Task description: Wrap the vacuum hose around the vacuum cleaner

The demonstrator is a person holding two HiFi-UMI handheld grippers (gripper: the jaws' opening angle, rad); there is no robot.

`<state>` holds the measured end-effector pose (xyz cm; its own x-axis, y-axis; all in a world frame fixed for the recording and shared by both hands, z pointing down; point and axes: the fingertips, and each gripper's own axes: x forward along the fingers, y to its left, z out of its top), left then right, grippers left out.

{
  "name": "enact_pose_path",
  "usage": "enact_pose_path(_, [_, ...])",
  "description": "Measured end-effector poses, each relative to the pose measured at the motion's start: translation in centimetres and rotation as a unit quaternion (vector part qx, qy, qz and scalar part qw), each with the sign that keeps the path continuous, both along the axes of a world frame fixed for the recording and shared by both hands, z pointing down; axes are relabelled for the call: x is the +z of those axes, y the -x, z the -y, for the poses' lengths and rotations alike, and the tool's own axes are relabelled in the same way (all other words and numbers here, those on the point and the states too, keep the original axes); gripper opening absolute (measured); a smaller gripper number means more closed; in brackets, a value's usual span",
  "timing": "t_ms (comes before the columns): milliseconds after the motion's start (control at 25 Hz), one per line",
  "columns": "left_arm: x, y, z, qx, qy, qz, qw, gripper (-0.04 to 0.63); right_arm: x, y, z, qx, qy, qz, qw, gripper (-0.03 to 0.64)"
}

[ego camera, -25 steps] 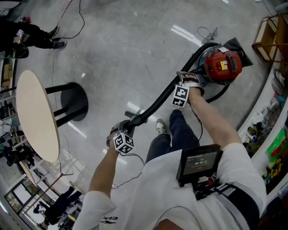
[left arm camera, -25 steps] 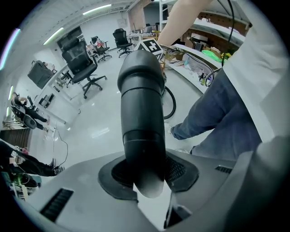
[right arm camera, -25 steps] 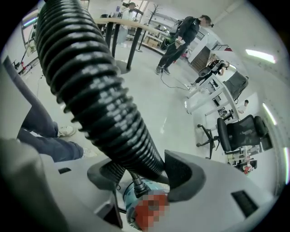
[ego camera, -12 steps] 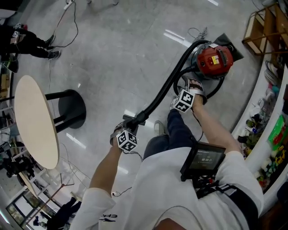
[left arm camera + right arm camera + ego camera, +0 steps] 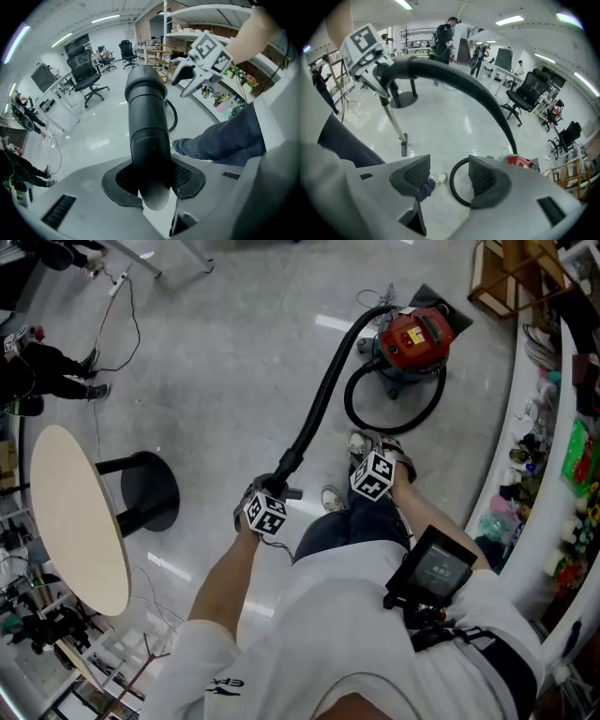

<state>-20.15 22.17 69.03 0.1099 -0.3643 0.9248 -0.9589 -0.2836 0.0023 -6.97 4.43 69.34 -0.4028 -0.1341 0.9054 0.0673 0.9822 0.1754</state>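
Two-handed: clamping hose end [image 5: 147, 140] in left gripper [image 5: 274, 491], right gripper [image 5: 443, 179] held spread, empty; both pitched steeply down, well short of the vacuum cleaner [image 5: 412, 337].

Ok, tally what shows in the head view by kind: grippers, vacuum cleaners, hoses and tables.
Grippers: 2, the left gripper and the right gripper
Red vacuum cleaner: 1
Black vacuum hose: 1
Round table: 1
Total: 5
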Motion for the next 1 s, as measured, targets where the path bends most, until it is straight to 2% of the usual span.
enact_pose_path(160, [-0.4,-1.3,0.1,-0.016,0.007,-0.009,0.9998,0.13,-1.0,-2.0,-6.3,-0.012,0.024,0.004,1.0,0.256])
enact_pose_path(280, [-1.4,-2.2,1.2,-0.045,0.005,-0.025,0.9986,0.13,-1.8,-3.7,-9.5,-0.021,0.04,0.008,0.999,0.256])
enact_pose_path(400, [-2.5,-4.3,2.6,-0.062,0.002,-0.044,0.9971,0.13,-2.0,-5.9,-12.0,-0.021,0.062,0.009,0.998,0.256])
enact_pose_path(640, [-4.3,-8.0,4.2,-0.071,-0.009,-0.054,0.996,0.13,-2.4,-10.1,-14.5,-0.024,0.08,0.006,0.996,0.256])
enact_pose_path(760, [-6.3,-9.8,5.4,-0.1,-0.013,-0.077,0.992,0.13,-2.9,-12.0,-15.1,-0.004,0.089,0.011,0.996,0.256])
enact_pose_path(1000, [-8.6,-14.9,8.2,-0.146,-0.034,-0.145,0.9779,0.13,-4.3,-13.5,-16.3,0.022,0.087,0.028,0.996,0.256])
